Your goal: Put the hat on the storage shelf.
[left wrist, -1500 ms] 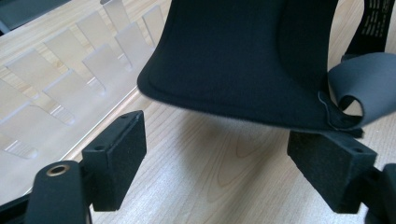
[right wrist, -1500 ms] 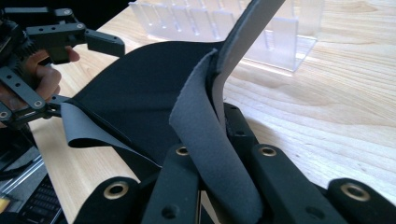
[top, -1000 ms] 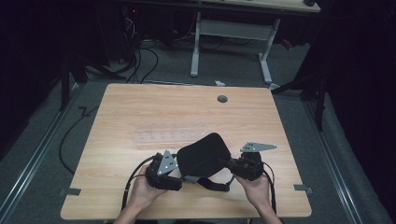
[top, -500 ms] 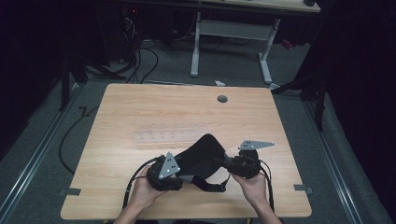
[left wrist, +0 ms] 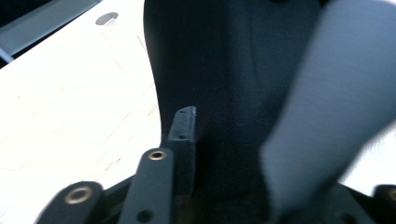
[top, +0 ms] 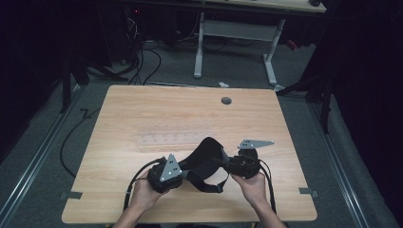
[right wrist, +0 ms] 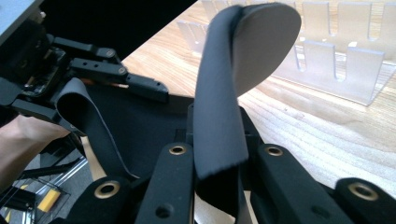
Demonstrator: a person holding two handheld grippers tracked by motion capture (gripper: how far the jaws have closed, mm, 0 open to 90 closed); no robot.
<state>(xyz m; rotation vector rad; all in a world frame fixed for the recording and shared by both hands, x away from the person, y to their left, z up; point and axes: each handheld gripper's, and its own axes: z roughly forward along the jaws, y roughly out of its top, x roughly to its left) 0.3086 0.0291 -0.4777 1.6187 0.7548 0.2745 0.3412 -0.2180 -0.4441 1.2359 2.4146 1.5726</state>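
Over the wooden table (top: 142,118), both my left gripper (top: 183,173) and right gripper (top: 223,162) pinch the black pad (top: 204,152); I should tension it evenly.

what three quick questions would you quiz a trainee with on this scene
1. True or false: the black fabric sheet lies flat on the wooden table.
2. What stands on the table beyond the sheet? A) a clear slotted rack B) a red cup C) a metal bowl
3. Fill in: the round hole sits near the table's ____ edge.
Key: 1 false, it arches up off the table; 2 A; 3 far.
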